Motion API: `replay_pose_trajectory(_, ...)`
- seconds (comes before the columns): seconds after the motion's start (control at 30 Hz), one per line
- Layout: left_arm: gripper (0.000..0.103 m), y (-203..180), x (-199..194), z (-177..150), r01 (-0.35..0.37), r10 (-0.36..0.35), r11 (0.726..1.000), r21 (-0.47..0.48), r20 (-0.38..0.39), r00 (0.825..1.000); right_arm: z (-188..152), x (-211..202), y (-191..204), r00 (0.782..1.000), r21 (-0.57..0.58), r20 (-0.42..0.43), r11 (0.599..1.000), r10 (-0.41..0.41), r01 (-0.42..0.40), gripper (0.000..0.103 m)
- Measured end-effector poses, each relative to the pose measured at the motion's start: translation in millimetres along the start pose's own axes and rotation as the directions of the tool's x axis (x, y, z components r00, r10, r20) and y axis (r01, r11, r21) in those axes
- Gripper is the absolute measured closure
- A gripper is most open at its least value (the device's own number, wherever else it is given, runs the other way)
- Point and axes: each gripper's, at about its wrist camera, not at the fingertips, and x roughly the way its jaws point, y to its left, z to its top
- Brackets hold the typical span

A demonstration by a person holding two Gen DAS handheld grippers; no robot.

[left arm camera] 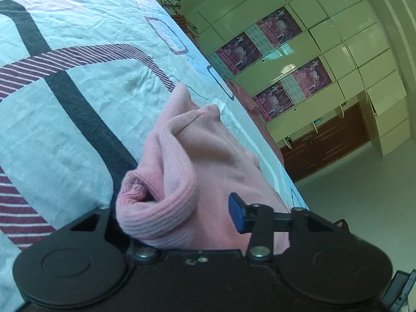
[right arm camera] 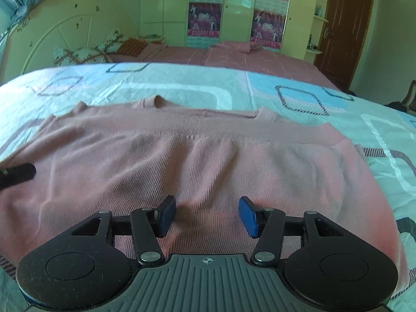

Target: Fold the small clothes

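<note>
On the bed [right arm camera: 182, 88], over a pale blue cover printed with striped and dark rounded squares, a pink sweater [right arm camera: 182, 161] lies spread flat. In the right wrist view its long axis runs across the cover, side to side, with a ribbed band running crosswise along its far side; which end is the neck cannot be told. Beyond the printed cover lies a pink checked sheet [right arm camera: 234, 54], with patterned pillows [right arm camera: 85, 52] against a white headboard [right arm camera: 59, 26] at the bed's far left corner. Behind the bed stands a pale green wardrobe [right arm camera: 166, 7] carrying pink posters [right arm camera: 204, 19]; their writing is too small to read. A brown door [right arm camera: 343, 28] stands at the far right.

The right gripper [right arm camera: 206, 217] hovers low over the near part of the sweater, its blue pads [right arm camera: 248, 217] spread apart with bare knit between them, gripping nothing. A dark blurred object [right arm camera: 18, 173] intrudes at the left edge over the sweater; it cannot be identified.

In the left wrist view the left gripper [left arm camera: 182, 218] has a ribbed cuff or hem of the sweater [left arm camera: 156, 202] bunched into a roll against its body, near the bed's side edge. Only one blue pad [left arm camera: 238, 213] shows; the other is hidden by the cloth, so its grip cannot be told. The wardrobe [left arm camera: 338, 39] and posters [left arm camera: 278, 26] appear tilted beyond the bed [left arm camera: 78, 78] edge.
</note>
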Motion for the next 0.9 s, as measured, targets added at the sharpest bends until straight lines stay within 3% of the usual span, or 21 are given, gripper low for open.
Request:
replay_pose_trajectory(0.1, 0.09, 9.7, 0.8, 2.8, -0.013, 0.013, 0.999, -0.045, -0.005, 1.0, -8.9, 7.4, 3.6, 1.0, -0.05, -0.003, 0.999, -0.009, 0.008, 0.048)
replay_pose_trajectory(0.3, 0.094, -1.0, -3.8, 3.1, -0.018, 0.018, 1.0, -0.011, 0.021, 1.0, -4.8, 11.0, -1.6, 1.0, -0.052, -0.014, 0.998, 0.024, -0.025, 0.047)
replay_pose_trajectory(0.43, 0.095, -31.6, -13.2, 2.4, -0.012, 0.008, 0.997, 0.079, 0.055, 0.998, -7.3, 12.2, -9.2, 0.998, -0.06, 0.007, 0.996, 0.062, -0.061, 0.042)
replay_pose_trajectory(0.53, 0.095, -70.1, -16.2, 0.7, 0.005, -0.018, 0.983, 0.183, 0.071, 0.997, -3.3, 7.4, -26.4, 0.991, -0.009, 0.017, 0.991, 0.136, -0.136, 0.042)
replay_pose_trajectory(0.73, 0.095, -168.3, 6.2, -30.5, 0.111, -0.124, 0.916, 0.385, 0.009, 0.992, 3.7, -17.1, -78.1, 0.98, 0.07, 0.073, 0.979, 0.184, -0.189, 0.042)
replay_pose_trajectory(0.9, 0.095, -238.9, 48.0, -95.2, 0.244, -0.2, 0.828, 0.505, -0.141, 0.97, -4.4, -34.8, -151.4, 0.988, 0.178, 0.074, 0.973, 0.133, -0.145, 0.042)
